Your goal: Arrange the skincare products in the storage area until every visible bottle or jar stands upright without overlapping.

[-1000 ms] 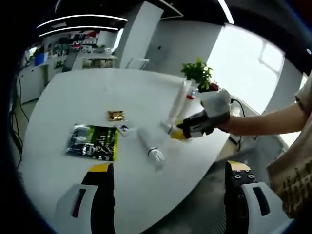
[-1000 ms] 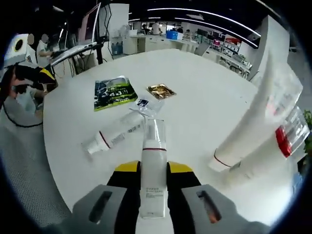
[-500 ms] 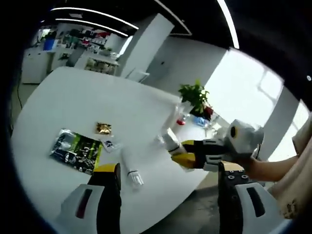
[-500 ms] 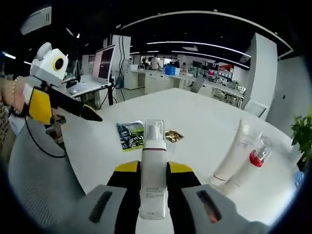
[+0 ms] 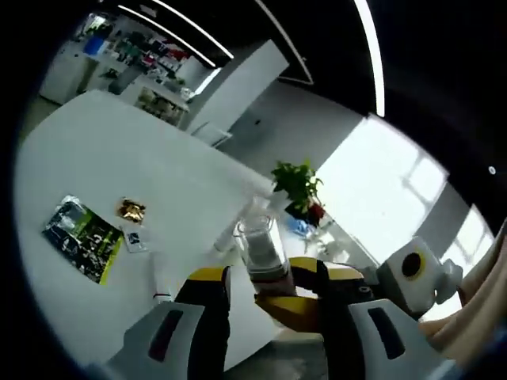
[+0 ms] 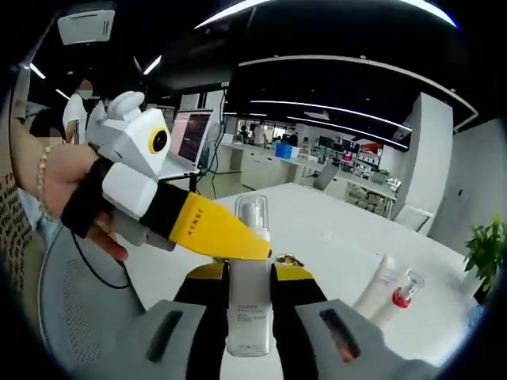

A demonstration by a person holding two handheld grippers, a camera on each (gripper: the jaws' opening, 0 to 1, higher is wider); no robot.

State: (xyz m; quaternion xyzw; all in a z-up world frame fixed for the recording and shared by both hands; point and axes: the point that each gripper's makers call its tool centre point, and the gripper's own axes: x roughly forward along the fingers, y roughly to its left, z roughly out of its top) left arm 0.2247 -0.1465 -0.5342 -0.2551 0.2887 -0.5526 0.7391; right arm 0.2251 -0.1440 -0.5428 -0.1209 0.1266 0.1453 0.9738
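My right gripper (image 6: pixel 249 273) is shut on a white pump bottle (image 6: pixel 248 305) with a clear cap, held upright in the air above the white table (image 6: pixel 333 233). In the left gripper view the clear cap (image 5: pixel 260 247) sits between my left gripper's (image 5: pixel 273 279) jaws, with a narrow gap showing on each side. The right gripper's (image 5: pixel 289 305) yellow jaws hold the bottle just below. The left gripper (image 6: pixel 252 249) reaches the bottle's neck from the left. A white tube (image 6: pixel 379 286) and a red-collared bottle (image 6: pixel 401 297) stand together on the table. Another white tube (image 5: pixel 161 286) lies by my left jaw.
A green packet (image 5: pixel 79 237), a gold sachet (image 5: pixel 131 210) and a small white sachet (image 5: pixel 135 238) lie flat on the table. A potted plant (image 5: pixel 297 182) stands at the far edge. A person's hand (image 6: pixel 59 194) holds the left gripper. Desks and monitors fill the room behind.
The right gripper has lifted the pump bottle higher off the table. The left gripper has come in around its cap, and its jaws have narrowed.
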